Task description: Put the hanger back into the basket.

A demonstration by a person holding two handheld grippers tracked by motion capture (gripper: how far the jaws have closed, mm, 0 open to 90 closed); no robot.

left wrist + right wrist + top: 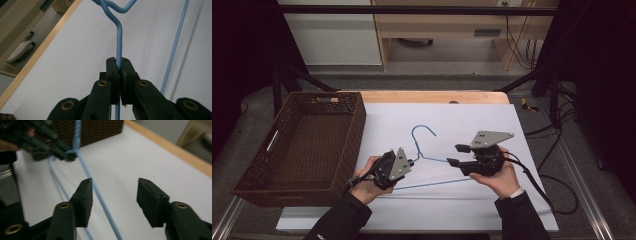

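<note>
A: What is seen at the centre, and where is it placed?

B: A thin light-blue wire clothes hanger (422, 150) is seen above the middle of a white sheet (462, 120) that covers the wooden surface (432, 96). Its hook is pointed toward the far edge. Whether its long bottom bar is rested on the sheet cannot be told.

A: How is it held?

B: The wire is pinched by the left gripper (408, 163) on a straight stretch just below the twisted neck. In the left gripper view, the pads of the left gripper (119, 68) are seen pressed together with the blue wire (119, 42) clamped between them.

A: And the other one?

B: The right gripper (457, 155) is held just to the right of the neck, with its jaws spread. In the right gripper view (113, 195), a blue wire arm (100, 197) is seen running between the separated pads, close to one of them; nothing is gripped.

A: What is beside them?

B: A dark brown woven rectangular basket (354, 125) is set at the left edge of the sheet, close to the left hand (367, 185).
</note>
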